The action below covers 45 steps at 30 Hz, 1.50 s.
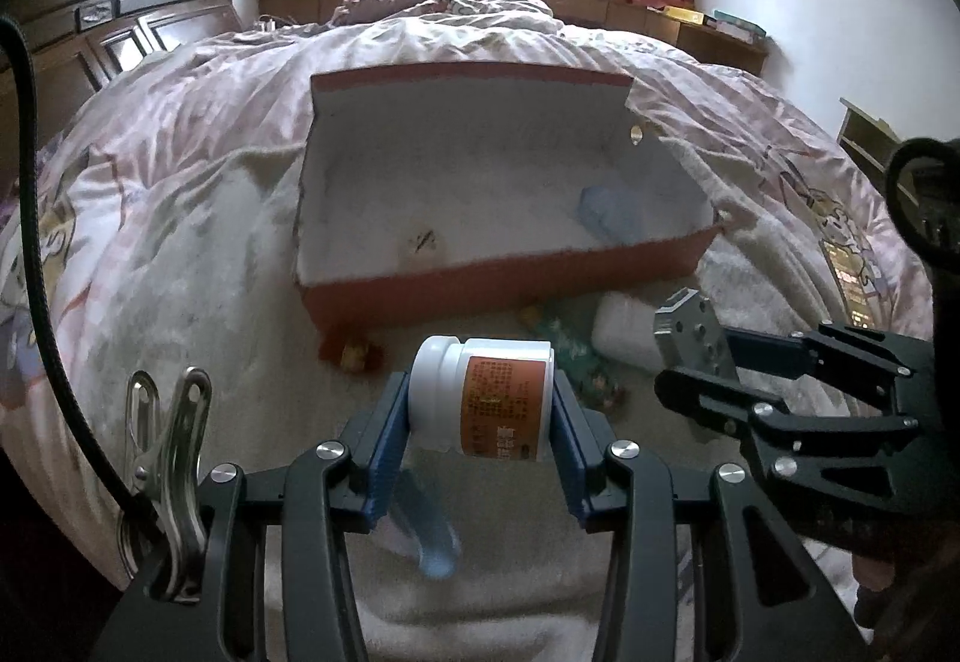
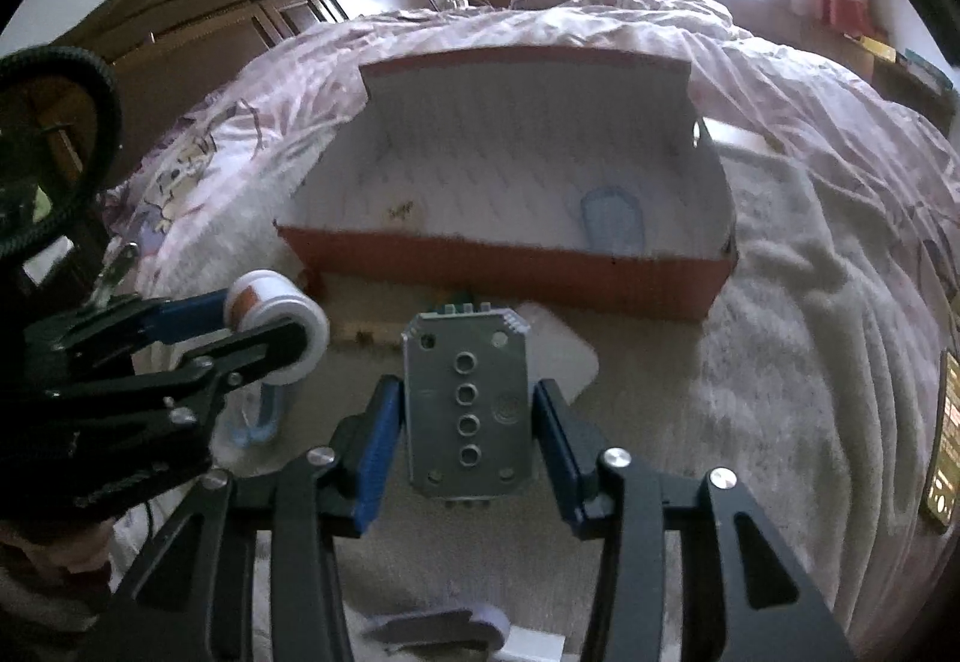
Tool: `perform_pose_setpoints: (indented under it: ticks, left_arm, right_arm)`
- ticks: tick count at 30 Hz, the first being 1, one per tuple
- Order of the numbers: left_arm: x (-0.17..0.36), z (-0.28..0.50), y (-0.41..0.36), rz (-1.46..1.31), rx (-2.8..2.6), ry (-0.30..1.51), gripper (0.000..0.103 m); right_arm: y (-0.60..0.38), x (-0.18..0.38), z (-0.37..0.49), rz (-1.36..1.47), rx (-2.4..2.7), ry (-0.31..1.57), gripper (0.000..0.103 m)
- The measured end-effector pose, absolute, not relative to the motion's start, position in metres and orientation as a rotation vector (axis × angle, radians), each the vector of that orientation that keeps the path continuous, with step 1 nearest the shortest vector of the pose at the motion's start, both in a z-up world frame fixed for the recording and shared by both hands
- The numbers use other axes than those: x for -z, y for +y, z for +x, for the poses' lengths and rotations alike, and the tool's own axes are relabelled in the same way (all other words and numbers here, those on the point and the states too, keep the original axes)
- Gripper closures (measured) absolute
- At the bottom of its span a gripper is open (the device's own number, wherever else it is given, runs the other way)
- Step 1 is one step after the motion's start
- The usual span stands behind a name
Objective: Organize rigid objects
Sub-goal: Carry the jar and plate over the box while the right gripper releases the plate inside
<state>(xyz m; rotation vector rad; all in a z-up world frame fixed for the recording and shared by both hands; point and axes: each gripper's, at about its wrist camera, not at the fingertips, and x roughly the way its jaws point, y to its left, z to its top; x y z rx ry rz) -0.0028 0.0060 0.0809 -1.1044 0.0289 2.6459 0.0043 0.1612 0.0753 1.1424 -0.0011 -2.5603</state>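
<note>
While the left wrist view looked down over the bed (image 1: 180,194), the left hand-held gripper (image 1: 480,410) was clenched on a white bottle (image 1: 486,398) with an orange label, held sideways between the blue pads (image 1: 384,440) and clear of the blanket. Beyond it stood the open red box (image 1: 510,278), with a pale blue item (image 1: 612,218) lying in its right part. Small things lay just in front of the box: a red-and-yellow piece (image 1: 354,353), a green patterned packet (image 1: 576,356) and a white container (image 1: 624,332). The right hand-held gripper (image 1: 690,338) showed at the right edge.

In the right wrist view, the right hand-held gripper (image 2: 468,410) grasped a grey metal plate (image 2: 468,410) with a row of holes, its pads pressing the plate's two long edges. The box (image 2: 510,266) sat straight ahead and the bottle (image 2: 282,326) hung at the left.

Both items seemed picked up, so the step in hand was likely carrying them to the box. The next move would call for bringing each gripper over the near wall, lowering inside, and releasing away from the blue item.
</note>
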Motion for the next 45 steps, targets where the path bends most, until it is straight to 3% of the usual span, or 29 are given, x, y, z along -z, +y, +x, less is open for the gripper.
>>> perform_pose_setpoints:
  ticks: [18,45]
  left_arm:
    - [-0.105,-0.1,0.024,-1.082,-2.681,0.067,0.058]
    - [-0.065,-0.177,0.033,-1.194,-2.677,0.068,0.058]
  right_arm:
    - [0.178,-0.113,-0.08,1.054,2.624,-0.057,0.056]
    - [0.179,-0.069,-0.162,1.203,2.627,0.002,0.056]
